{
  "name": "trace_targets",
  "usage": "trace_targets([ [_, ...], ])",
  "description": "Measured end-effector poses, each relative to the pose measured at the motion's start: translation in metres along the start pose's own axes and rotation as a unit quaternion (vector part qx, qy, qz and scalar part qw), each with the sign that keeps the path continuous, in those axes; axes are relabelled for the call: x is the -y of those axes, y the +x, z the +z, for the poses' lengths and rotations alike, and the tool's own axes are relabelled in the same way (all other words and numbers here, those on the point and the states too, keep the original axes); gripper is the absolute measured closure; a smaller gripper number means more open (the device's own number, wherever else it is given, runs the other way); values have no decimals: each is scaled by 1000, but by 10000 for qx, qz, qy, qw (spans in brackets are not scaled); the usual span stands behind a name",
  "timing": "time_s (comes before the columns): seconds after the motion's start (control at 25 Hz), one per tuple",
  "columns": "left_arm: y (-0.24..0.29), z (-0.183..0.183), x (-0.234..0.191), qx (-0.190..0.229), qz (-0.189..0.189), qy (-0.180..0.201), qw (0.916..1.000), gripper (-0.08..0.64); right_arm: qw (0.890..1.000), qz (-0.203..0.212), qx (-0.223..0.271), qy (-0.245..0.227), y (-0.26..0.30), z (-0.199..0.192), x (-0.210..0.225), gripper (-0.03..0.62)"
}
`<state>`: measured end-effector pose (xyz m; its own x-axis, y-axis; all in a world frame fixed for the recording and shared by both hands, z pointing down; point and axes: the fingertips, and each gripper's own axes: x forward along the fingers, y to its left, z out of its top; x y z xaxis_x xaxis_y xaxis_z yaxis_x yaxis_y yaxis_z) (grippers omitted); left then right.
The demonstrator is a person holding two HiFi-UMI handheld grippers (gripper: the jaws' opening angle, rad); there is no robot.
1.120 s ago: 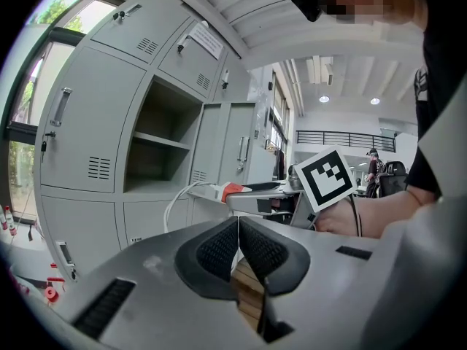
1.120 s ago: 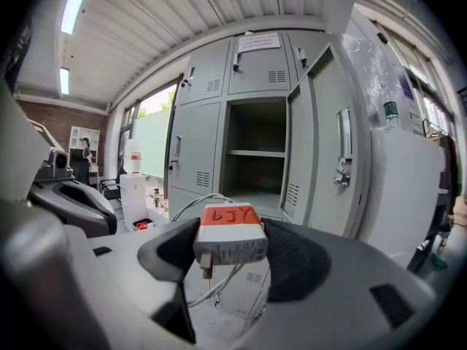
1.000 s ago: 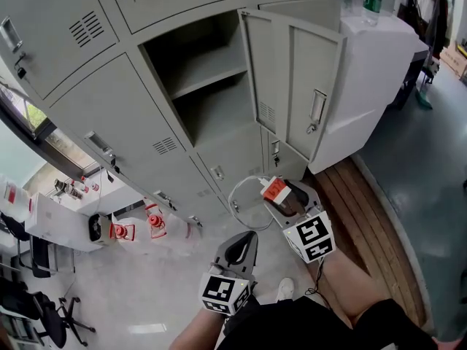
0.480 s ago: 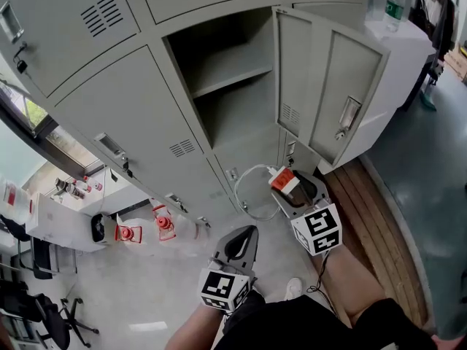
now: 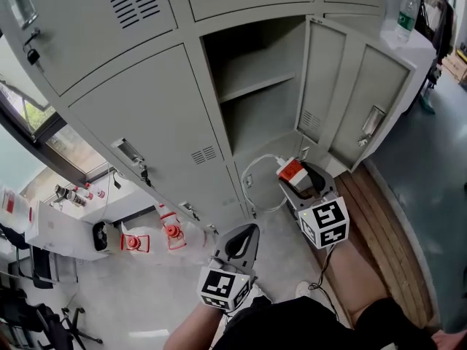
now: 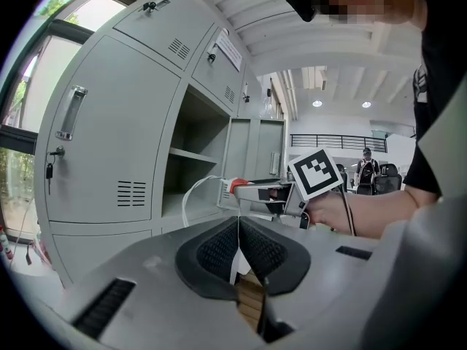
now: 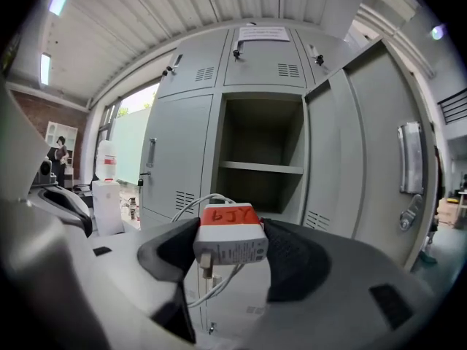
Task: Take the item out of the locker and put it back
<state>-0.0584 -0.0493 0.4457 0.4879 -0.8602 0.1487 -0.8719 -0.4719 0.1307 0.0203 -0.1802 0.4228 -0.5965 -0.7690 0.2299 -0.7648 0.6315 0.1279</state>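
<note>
1. Right hand-held gripper (image 5: 298,183) clamps the white charger (image 7: 230,240), cable trailing, just outside the open locker (image 5: 252,64), apparently lined up for its return.
2. Left hand-held gripper (image 6: 238,228), jaws together and empty, waits nearer.

I hold two grippers: my left gripper (image 6: 238,226) and my right gripper (image 5: 298,182). I count one charger (image 7: 230,240), one white cable (image 7: 213,281), one open locker compartment (image 7: 255,126), one shelf (image 7: 261,168), one open door (image 7: 350,173) and one bottle (image 5: 406,17).

Pale glossy floor (image 5: 131,297), wooden plank strip (image 5: 390,224), window (image 5: 22,100) at left, black office chairs (image 5: 29,312), ceiling lights (image 6: 317,103)
</note>
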Motion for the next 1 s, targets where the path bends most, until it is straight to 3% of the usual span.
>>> trace_targets([
  [0.36,-13,10,-32,150,-303,25,9994,543,9988,-478,81,-77,24,26,-4,267],
  [0.68,-13,15,-44,195,-353,70,9992,543,9969,-775,117,-91,46,41,16,267],
  [1.0,17,21,-52,157,-257,74,9995,543,9967,-777,143,169,88,42,46,267],
])
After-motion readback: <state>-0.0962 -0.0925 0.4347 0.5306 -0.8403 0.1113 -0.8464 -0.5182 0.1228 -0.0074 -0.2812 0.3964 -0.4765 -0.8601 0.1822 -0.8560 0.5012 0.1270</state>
